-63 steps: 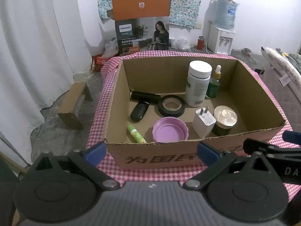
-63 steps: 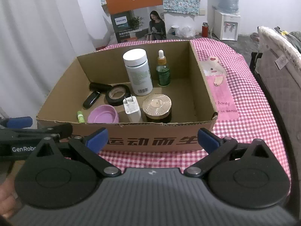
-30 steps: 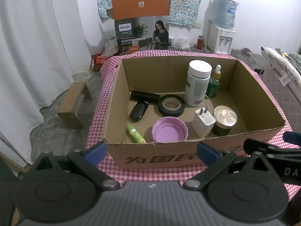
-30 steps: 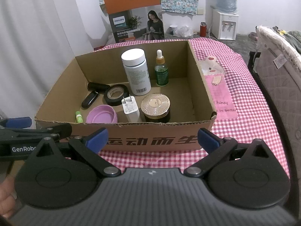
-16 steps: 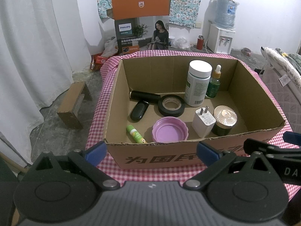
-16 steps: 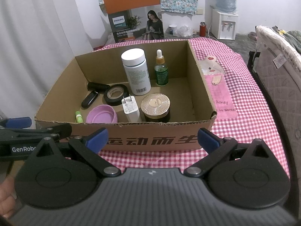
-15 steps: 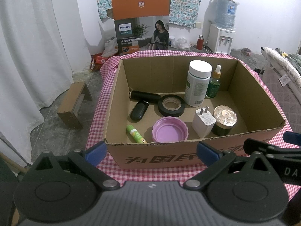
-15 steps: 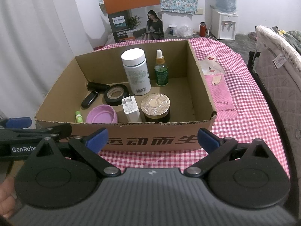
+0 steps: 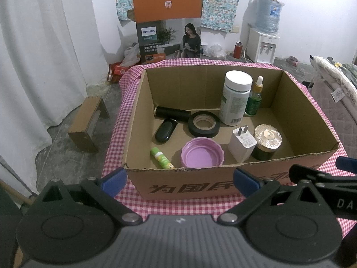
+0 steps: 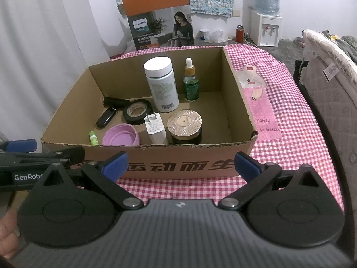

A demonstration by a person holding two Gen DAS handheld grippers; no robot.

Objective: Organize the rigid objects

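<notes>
Box w/ items ahead, both grippers empty

Cardboard box (image 9: 223,185) on checked cloth, items inside, e.g. purple lid (image 9: 202,154) near wall. My left gripper (image 9: 179,178) & right gripper (image 10: 179,159) spread wide, just short of near wall; lid lies closer to left.

"PHILIPS" is showing on the orange-topped carton (image 9: 156,31) behind the tabletop, "honey" and "is better" on the pink cloth patch (image 10: 263,120), "GenRobo" on the left tool (image 10: 26,176), and Chinese characters on the cardboard box (image 10: 178,167) front.
</notes>
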